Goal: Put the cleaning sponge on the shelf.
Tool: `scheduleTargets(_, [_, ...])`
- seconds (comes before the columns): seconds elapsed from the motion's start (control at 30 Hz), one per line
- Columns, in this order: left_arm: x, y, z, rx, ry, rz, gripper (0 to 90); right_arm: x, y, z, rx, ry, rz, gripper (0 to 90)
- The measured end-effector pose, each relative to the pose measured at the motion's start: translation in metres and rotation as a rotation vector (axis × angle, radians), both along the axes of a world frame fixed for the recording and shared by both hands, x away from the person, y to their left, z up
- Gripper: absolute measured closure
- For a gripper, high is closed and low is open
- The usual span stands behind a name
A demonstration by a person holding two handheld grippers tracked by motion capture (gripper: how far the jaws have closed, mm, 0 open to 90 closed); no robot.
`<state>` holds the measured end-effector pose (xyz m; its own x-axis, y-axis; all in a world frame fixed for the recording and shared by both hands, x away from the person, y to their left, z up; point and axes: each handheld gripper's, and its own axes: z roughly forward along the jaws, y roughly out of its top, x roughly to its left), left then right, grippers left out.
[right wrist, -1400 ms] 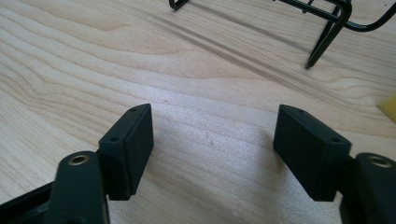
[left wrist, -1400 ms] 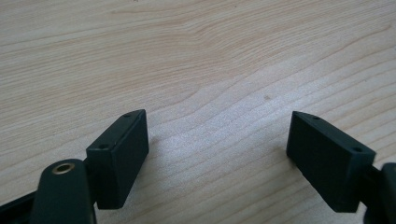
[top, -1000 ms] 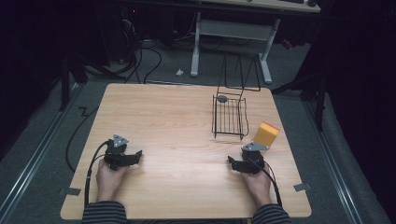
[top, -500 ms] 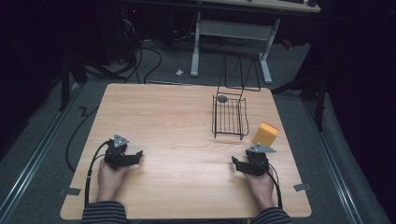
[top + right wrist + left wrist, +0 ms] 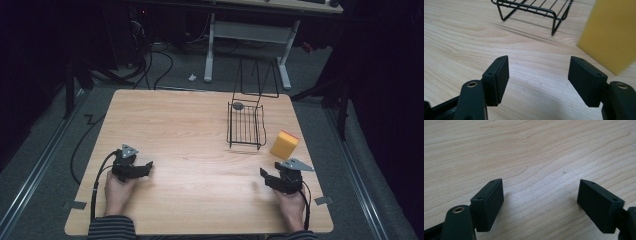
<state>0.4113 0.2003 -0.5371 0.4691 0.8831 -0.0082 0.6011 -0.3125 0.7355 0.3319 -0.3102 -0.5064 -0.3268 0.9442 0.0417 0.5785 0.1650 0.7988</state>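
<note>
Your right gripper (image 5: 274,178) has drawn back toward you from the yellow sponge (image 5: 284,144), which stands free on the table (image 5: 190,125) at its 1 o'clock, just beside the wire rack (image 5: 246,125). Its jaws are apart and empty, as are those of your left gripper (image 5: 142,168), resting at the table's 8 o'clock. The sponge appears released; regrasping is likely next.

The left gripper (image 5: 540,197) has its two black jaws spread wide apart, low over the light wooden table (image 5: 529,152). Bare wood grain lies between them, with nothing held and a small dark speck just ahead
</note>
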Motion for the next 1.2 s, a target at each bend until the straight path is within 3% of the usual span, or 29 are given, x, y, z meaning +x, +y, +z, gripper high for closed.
scheduleTargets(0.3, [-0.001,0.0,0.0,-0.003,0.001,0.002,21.8,-0.018,-0.03,0.005,0.008,-0.02,-0.052,33.7])
scheduleTargets(0.53, [-0.001,0.0,0.0,-0.003,0.002,0.002,21.8,-0.019,-0.047,0.009,0.0,-0.036,-0.101,32.7])
scheduleTargets(0.83, [-0.002,0.0,0.0,-0.004,0.001,0.005,21.8,0.001,-0.069,0.015,-0.01,-0.038,-0.151,28.1])
scheduleTargets(1.2, [-0.002,0.0,0.0,-0.004,0.002,0.005,21.8,0.026,-0.071,0.024,-0.03,-0.057,-0.152,25.0])
